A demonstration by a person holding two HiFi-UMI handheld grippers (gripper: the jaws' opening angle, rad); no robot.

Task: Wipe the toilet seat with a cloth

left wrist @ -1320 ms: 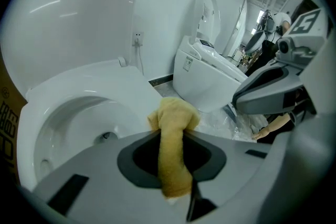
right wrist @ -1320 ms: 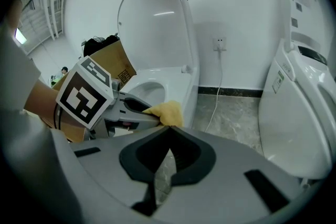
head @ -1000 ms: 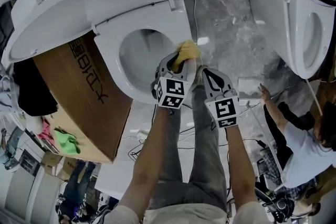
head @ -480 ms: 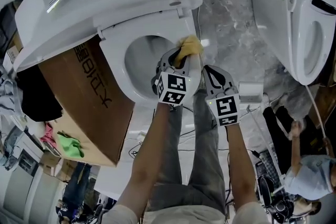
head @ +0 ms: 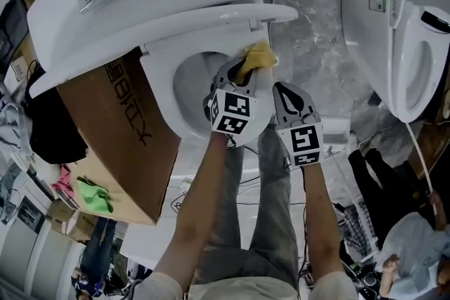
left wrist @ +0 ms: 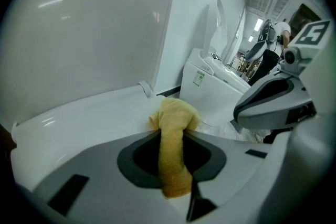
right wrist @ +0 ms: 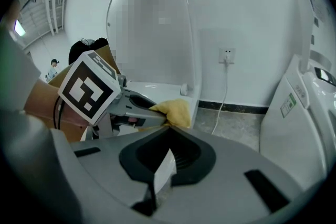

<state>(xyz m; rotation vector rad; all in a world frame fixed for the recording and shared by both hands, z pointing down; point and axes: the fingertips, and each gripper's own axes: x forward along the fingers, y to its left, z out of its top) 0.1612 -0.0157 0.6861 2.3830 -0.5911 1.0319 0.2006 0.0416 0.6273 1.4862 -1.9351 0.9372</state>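
While left hand-held gripper clamps yellow cloth against toilet seat, right hand-held gripper sits closed, empty.

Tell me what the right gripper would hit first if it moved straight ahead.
Most likely the yellow cloth, which the left gripper holds against the toilet seat, just ahead of the right gripper, whose jaws are shut; depth is unclear.

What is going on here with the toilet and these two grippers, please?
A person holds a gripper in each hand. The left gripper has its jaws shut on a yellow cloth, which lies on the white toilet seat near its hinge end. The right gripper hangs beside it, jaws together, holding nothing.
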